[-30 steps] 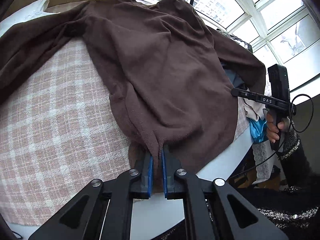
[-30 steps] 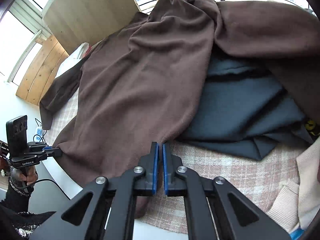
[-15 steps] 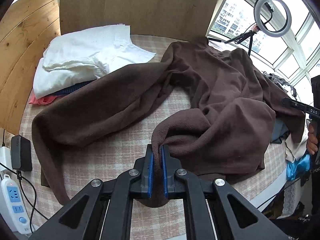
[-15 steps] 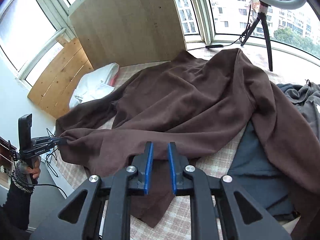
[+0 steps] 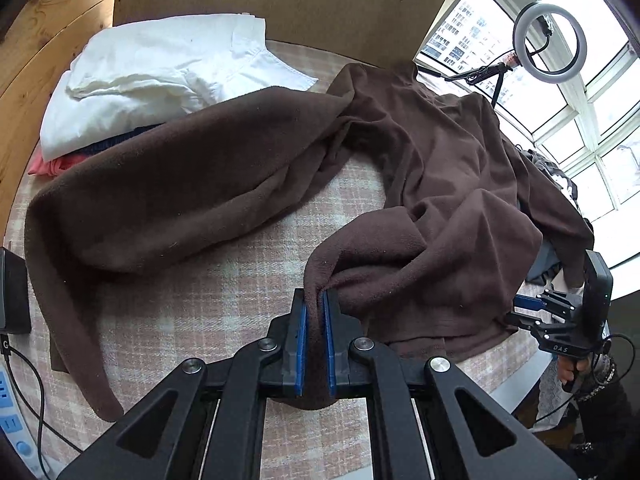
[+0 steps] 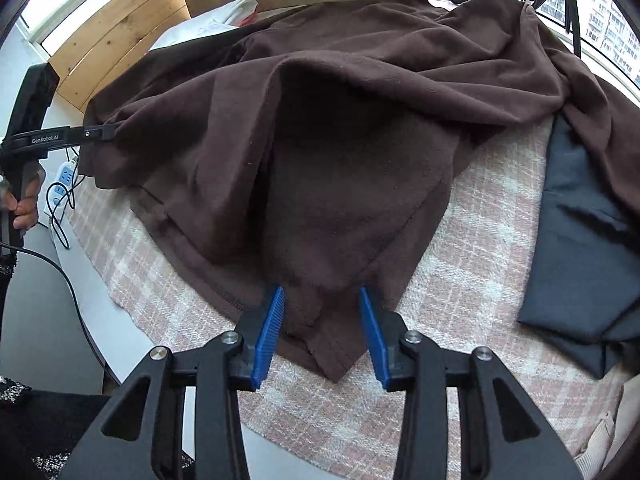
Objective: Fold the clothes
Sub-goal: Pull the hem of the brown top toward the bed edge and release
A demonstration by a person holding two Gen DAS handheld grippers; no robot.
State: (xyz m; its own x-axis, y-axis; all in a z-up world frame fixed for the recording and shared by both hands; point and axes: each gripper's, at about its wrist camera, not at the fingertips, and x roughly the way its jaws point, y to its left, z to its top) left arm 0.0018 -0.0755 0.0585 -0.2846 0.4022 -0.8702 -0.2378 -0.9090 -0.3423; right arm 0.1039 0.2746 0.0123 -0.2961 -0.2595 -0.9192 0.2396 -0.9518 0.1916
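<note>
A brown fleece top [image 5: 440,184] lies rumpled on the pink plaid tablecloth [image 5: 192,300], one sleeve [image 5: 160,196] stretched out to the left. My left gripper [image 5: 315,320] is shut on a bunched fold of its hem. In the right wrist view the top [image 6: 340,160] is lifted into a tent. Its hem corner [image 6: 320,340] lies flat on the cloth between the blue pads of my right gripper [image 6: 322,320], whose jaws are opening and do not press on it. The left gripper [image 6: 108,134] shows at the far left, pinching the brown edge.
Folded white clothes [image 5: 160,76] are stacked at the back left against a wooden panel. A dark grey garment [image 6: 580,240] lies to the right, and a cream one [image 6: 608,440] at the corner. A power strip [image 5: 12,432] and cables hang off the left edge. A ring light [image 5: 550,38] stands by the window.
The left gripper dragged its hem fold across the table, bringing the sleeve and the white stack into view. The right gripper's jaws went from shut to apart, leaving the hem corner on the cloth.
</note>
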